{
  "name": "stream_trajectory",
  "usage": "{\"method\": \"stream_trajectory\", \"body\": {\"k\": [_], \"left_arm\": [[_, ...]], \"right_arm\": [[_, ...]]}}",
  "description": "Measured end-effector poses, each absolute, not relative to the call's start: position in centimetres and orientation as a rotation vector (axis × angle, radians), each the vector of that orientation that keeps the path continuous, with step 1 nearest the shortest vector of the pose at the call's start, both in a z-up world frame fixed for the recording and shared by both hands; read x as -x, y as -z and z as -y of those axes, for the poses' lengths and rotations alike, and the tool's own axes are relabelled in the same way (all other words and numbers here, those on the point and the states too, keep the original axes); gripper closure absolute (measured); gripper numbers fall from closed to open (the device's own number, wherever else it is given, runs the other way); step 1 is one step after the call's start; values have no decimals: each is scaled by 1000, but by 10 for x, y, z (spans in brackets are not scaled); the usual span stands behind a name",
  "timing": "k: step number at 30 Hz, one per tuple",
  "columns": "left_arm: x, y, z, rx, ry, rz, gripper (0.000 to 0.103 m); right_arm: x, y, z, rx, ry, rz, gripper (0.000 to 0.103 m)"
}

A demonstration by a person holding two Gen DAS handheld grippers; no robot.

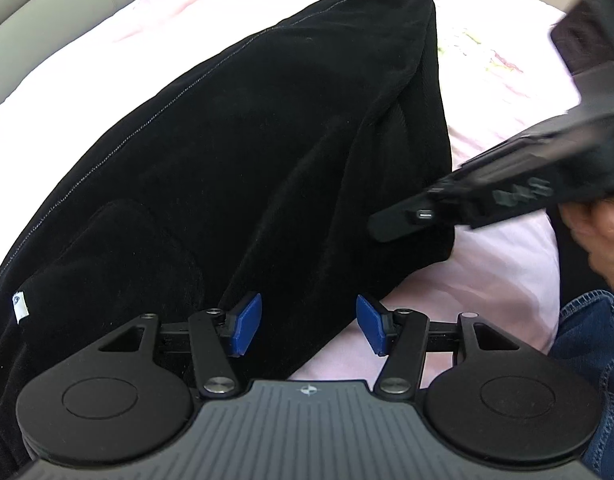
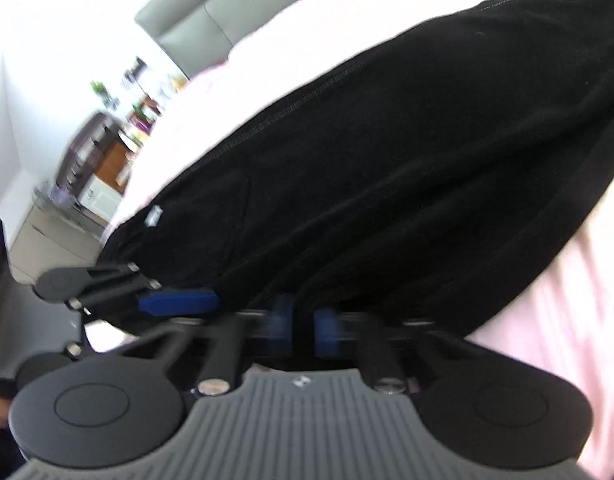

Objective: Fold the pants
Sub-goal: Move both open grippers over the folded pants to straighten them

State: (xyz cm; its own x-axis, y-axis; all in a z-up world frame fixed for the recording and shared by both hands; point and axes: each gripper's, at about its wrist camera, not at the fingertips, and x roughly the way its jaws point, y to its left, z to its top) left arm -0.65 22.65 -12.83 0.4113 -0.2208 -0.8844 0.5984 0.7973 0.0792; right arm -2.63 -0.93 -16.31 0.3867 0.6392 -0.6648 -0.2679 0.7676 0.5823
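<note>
We had the black pants (image 1: 243, 152) laid out on the pink bed (image 1: 503, 264), already doubled leg over leg by the look of it, so that they formed one long dark strip. Their long axis ran away from us: the wide waist end, with its small white label (image 1: 21, 304), lay close under our tools, and the narrow cuff end reached toward the far side of the bed, near the grey headboard (image 1: 39, 4).

Our left gripper (image 1: 309, 326) hovered over the near edge of the fabric with its jaws wide apart and nothing between the blue pads (image 1: 245, 326). The cloth's edge passed right below that gap, so this tool was the nearer one to a grasp on the waist end.

Our right gripper (image 2: 303, 328) came in from the right side, seen in the left view as a blurred black body (image 1: 507, 196) over the pants' right edge. In its own view the jaws stood narrow, the pads almost meeting, but motion blur kept us from telling whether any cloth was caught between them; we could not tell.

We judged that the coming fold would run along the long axis, waist carried toward cuffs, and so both tools needed a hold on this near end, one at each corner.
</note>
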Motion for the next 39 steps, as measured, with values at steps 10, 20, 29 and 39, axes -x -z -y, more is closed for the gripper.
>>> {"method": "stream_trajectory", "body": {"k": [10,20,29,39], "left_arm": [[3,114,-229,-359,548,-1021,37],[-11,143,-234,-402,428,-1128,36],[-14,148,-237,-342,398,-1142,33],[-23,122,-275,-224,330,-1099,36]], "right_arm": [[74,194,2,-160,-704,-980,101],[64,134,34,-138,-611,-837,82],[-25,160,18,200,-611,-909,79],[-9,133,87,3,-562,-792,78]]}}
